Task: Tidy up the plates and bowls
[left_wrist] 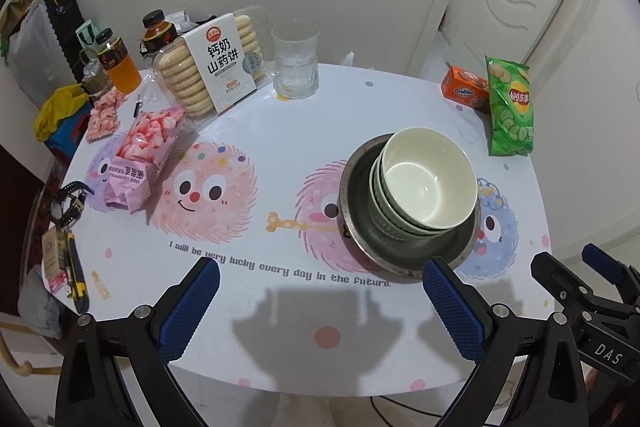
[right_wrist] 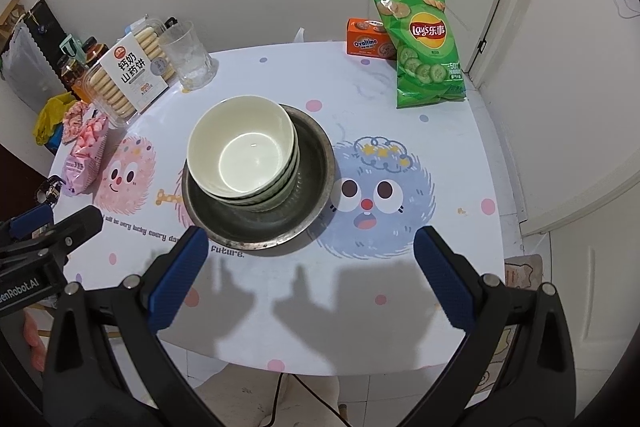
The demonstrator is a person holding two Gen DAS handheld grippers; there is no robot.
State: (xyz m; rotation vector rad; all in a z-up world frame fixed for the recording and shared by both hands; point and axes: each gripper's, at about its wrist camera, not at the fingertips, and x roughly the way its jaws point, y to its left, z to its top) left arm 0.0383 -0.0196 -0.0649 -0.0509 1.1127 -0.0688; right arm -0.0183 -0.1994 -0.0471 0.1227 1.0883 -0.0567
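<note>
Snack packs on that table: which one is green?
The Lay's chip bag at the table's far right. It is bright green with cucumber slices; the Ovaltine box beside it is orange, the strawberry ring bag pink.

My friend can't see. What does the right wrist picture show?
White bowls sit stacked in a metal dish on a cartoon-monster table. The open right gripper hovers empty nearby; snacks line the far edge.
</note>
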